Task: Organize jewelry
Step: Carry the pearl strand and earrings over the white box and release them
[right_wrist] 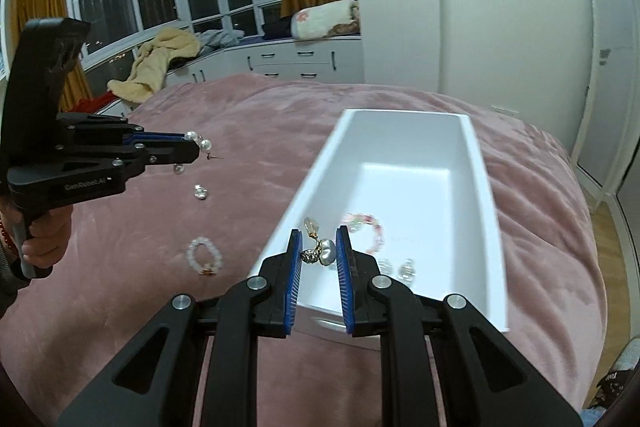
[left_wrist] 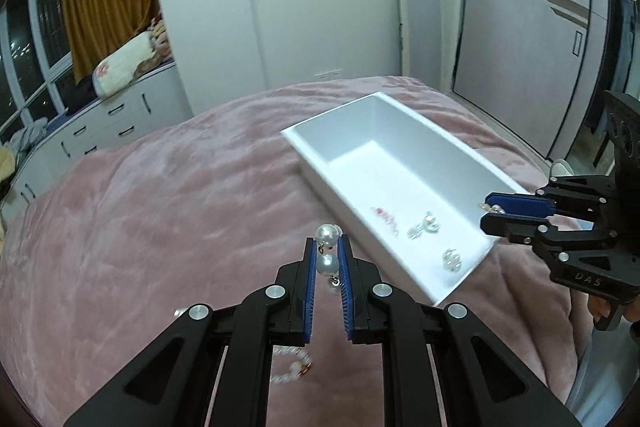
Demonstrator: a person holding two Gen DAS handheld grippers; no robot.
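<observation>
My left gripper (left_wrist: 327,243) is shut on a drop earring of white pearls (left_wrist: 326,247), held above the pink bed left of the white box (left_wrist: 380,179). The right gripper (left_wrist: 486,209) hangs over the box's near right rim. In the right wrist view, my right gripper (right_wrist: 319,233) is shut on a gold earring with a baroque pearl (right_wrist: 322,251) over the near left corner of the box (right_wrist: 400,143). The left gripper (right_wrist: 196,147) is at the left with the pearls at its tips. Inside the box lie a pink bead bracelet (right_wrist: 366,231) and crystal earrings (right_wrist: 404,269).
On the pink blanket (right_wrist: 260,131) lie a white bead bracelet (right_wrist: 204,255) and a crystal earring (right_wrist: 200,191), left of the box. A person's hand (right_wrist: 44,239) grips the left tool's handle. White drawers, a window and a yellow curtain stand behind the bed.
</observation>
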